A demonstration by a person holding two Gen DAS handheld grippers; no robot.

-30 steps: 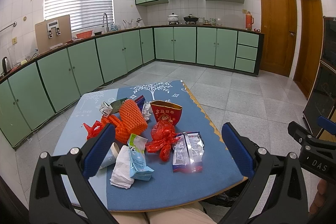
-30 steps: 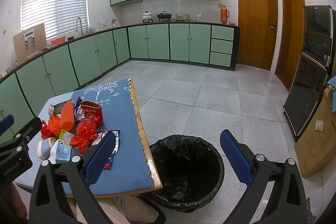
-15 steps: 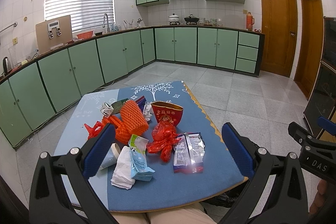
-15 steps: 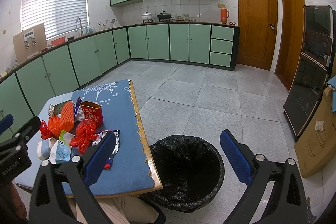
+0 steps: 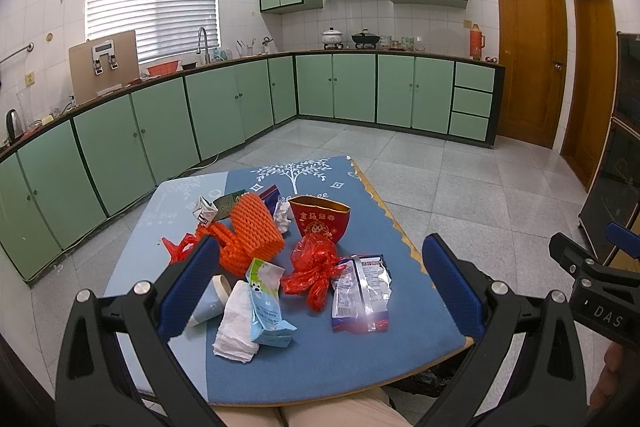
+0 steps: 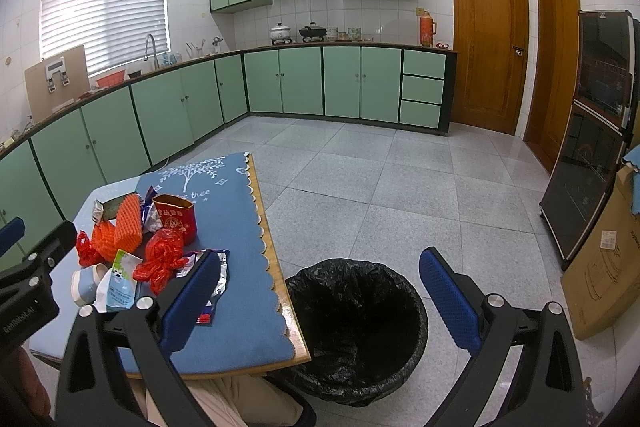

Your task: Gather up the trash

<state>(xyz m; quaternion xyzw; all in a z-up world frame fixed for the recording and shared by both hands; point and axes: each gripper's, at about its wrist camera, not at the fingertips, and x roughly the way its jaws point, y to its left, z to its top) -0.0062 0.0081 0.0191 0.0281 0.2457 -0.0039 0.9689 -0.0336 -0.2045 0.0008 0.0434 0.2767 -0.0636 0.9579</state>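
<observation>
Both claws, left gripper and right gripper, hang released, empty. Trash litters the table; I'd pinch the nearest wrapper flat, then swing to the bin.

Left gripper: lifted very slightly above the table. In the right wrist view its body sits a little higher at the table's left side than a second ago.
Right gripper: in the left wrist view its body has edged up a touch, off the table's right side.
Trash: in the left wrist view the pile on the table now sits a shade lower and further right, a shift of the view only.
</observation>
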